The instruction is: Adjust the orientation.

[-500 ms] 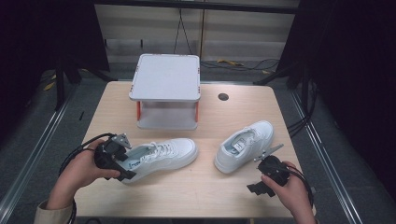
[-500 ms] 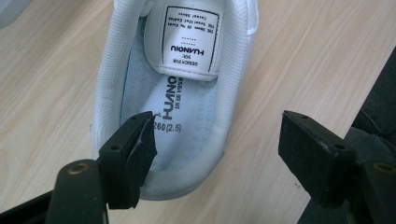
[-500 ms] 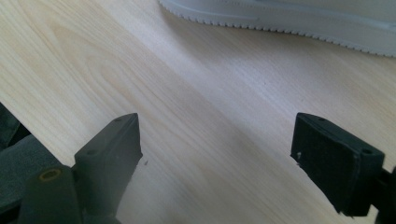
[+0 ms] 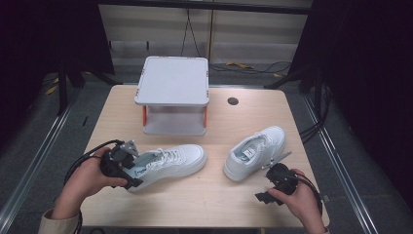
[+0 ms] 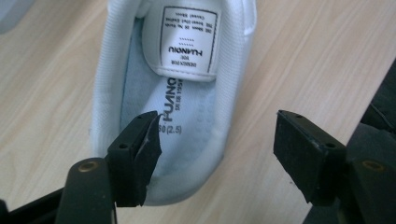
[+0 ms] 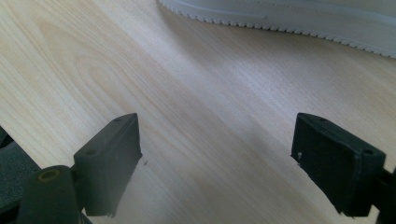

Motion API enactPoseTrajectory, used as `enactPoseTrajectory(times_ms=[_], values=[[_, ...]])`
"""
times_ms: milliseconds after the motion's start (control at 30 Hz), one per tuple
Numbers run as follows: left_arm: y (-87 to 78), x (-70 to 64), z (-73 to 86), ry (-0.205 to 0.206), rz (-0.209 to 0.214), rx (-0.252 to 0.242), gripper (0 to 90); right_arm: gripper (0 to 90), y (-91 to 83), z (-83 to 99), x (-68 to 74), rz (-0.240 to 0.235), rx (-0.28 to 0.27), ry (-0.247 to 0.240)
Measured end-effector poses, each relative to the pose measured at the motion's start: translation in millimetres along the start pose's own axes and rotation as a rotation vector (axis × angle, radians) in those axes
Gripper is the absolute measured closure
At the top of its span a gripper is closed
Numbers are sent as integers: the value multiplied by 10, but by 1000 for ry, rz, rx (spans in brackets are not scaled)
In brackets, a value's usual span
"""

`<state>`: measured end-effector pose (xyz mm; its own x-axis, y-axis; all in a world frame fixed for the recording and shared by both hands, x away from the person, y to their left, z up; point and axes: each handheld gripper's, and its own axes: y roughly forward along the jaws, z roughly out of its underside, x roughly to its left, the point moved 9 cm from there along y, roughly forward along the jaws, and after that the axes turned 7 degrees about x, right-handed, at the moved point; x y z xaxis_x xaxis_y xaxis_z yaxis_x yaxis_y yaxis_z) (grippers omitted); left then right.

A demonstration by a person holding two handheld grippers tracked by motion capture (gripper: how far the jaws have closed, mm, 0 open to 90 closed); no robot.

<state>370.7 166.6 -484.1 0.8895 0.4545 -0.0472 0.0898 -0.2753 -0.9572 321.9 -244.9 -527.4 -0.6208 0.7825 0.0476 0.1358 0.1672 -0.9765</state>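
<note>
Two white sneakers lie on the wooden table (image 4: 219, 190). The left sneaker (image 4: 168, 162) points its toe right, and its heel meets my left gripper (image 4: 130, 170). In the left gripper view that gripper (image 5: 217, 154) is open astride the heel: one finger (image 5: 135, 156) sits inside the sneaker's (image 5: 182, 93) opening over the printed insole, the other over bare wood. The right sneaker (image 4: 255, 150) lies at an angle. My right gripper (image 4: 278, 176) is just in front of its heel. In the right gripper view this gripper (image 6: 217, 163) is open over bare table, with the sneaker's sole edge (image 6: 289, 18) ahead.
A white two-level stand (image 4: 173, 92) with orange posts occupies the back middle of the table. A dark round hole (image 4: 233, 101) is set in the tabletop to its right. Cables trail from both grippers.
</note>
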Motion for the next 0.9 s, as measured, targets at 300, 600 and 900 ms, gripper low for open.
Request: enactPoseTrajectory(times_ms=[300, 600, 900], values=[[38, -18, -56, 47, -25, -6, 421, 148, -16, -22, 30, -7, -11, -3], [262, -110, -21, 88, 21, 136, 631, 148, -7, -23, 36, -12, -10, -9], [394, -71, -35, 24, -1, 199, 743, 148, 7, -24, 44, -16, -6, -11]])
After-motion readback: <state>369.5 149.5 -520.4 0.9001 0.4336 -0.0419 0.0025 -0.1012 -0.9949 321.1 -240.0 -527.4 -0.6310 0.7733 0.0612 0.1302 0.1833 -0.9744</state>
